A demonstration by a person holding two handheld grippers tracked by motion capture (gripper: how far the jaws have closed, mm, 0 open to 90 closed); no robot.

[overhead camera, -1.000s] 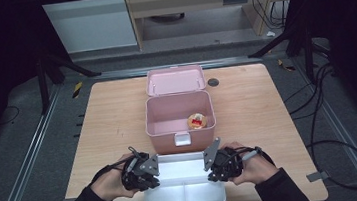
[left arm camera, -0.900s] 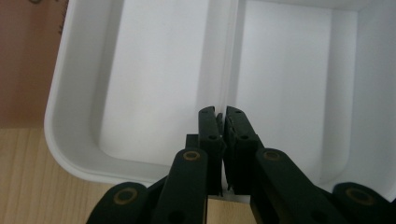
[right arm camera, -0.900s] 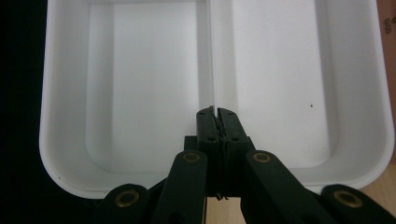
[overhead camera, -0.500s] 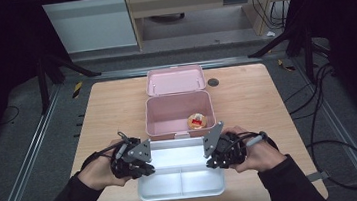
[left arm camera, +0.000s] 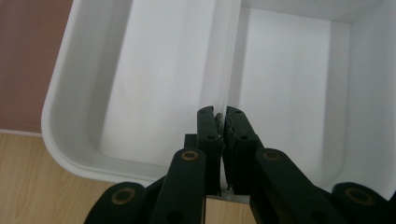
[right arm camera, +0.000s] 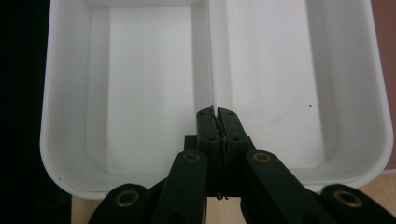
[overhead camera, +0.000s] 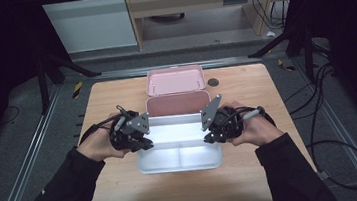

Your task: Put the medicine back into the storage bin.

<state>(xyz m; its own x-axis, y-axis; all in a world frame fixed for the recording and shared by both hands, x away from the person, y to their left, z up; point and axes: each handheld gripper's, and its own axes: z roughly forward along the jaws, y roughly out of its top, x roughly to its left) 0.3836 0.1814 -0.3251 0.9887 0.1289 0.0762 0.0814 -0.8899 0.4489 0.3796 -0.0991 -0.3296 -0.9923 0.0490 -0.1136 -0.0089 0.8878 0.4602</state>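
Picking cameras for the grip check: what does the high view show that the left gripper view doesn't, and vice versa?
High view alone: both hands, the right gripper, the pink box behind the tray with its lid lying farther back, and the whole table.

Left gripper view alone: the fingers pinched on the tray's thin middle divider, close up.

Both: the white two-compartment tray, the left gripper, wooden tabletop, and a strip of pink box.

No readable text, label, brand, number or sign showing anywhere, white two-compartment plastic tray [overhead camera: 180, 158] appearing unmarked, pink plastic lunch box [overhead camera: 178, 103] and its pink lid [overhead camera: 175, 79] bearing no legible print, light wooden table [overhead camera: 126, 196] carrying none.
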